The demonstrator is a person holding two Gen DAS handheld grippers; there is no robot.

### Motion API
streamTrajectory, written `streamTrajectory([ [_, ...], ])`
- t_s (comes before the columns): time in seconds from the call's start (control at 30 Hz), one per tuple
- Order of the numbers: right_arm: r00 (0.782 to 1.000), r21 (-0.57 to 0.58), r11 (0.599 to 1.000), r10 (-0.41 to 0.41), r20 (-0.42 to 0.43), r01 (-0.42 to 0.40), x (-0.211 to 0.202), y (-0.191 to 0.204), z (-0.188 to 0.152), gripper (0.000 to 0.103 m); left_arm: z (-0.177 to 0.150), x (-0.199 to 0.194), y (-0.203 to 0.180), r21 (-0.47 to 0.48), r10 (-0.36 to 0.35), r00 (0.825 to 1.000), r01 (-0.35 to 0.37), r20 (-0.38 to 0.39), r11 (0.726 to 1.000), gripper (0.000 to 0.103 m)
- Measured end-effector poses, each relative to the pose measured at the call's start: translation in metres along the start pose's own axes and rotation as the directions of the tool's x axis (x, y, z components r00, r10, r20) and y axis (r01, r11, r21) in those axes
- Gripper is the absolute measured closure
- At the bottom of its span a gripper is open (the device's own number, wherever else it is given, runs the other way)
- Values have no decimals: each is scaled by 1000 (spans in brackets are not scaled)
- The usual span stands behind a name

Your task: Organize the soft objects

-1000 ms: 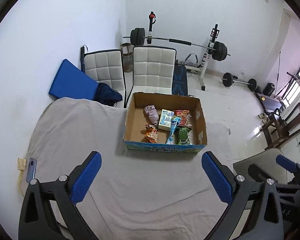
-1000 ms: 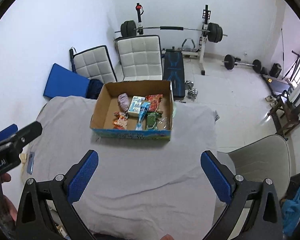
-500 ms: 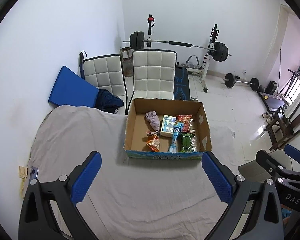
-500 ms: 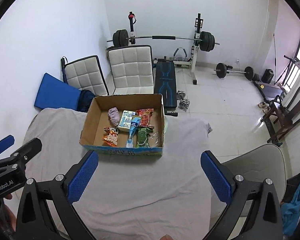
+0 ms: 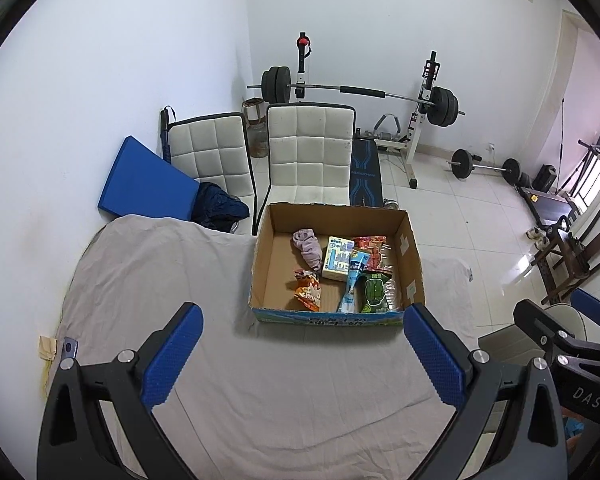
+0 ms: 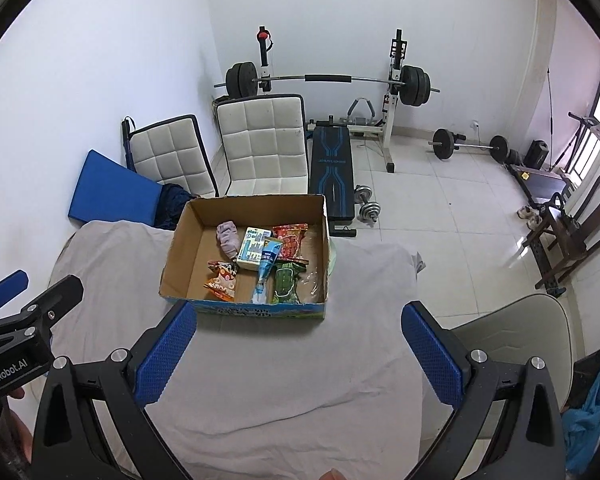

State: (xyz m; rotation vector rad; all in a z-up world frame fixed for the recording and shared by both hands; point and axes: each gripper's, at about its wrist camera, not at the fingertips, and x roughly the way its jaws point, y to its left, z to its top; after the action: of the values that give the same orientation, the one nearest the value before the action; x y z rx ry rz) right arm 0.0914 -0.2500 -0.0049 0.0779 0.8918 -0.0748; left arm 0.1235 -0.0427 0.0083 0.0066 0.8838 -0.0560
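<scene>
A cardboard box stands on a table covered with a grey cloth. Inside lie a rolled pinkish cloth, a pale carton, a blue tube, and red, orange and green snack packets. My left gripper and my right gripper both hover open and empty, near the front of the box.
Two white padded chairs stand behind the table, with a blue mat against the wall. A barbell rack, a bench and dumbbells fill the floor beyond. A beige chair sits at the table's right.
Both grippers have pulled back and up from the box, so it looks smaller and farther. Their jaws stay open and empty.
</scene>
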Motion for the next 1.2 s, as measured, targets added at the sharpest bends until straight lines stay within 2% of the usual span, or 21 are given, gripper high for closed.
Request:
streamTrajectory([
  [0.63,1000,-22,1000,10,-14,-10,8,3,4,0,2,5,-2,4,7,1000,-6,-4,1000,0],
  [1.2,1000,-10,1000,-14,-11,14,7,-2,9,0,1,8,-3,12,15,1000,-15,-5,1000,0],
])
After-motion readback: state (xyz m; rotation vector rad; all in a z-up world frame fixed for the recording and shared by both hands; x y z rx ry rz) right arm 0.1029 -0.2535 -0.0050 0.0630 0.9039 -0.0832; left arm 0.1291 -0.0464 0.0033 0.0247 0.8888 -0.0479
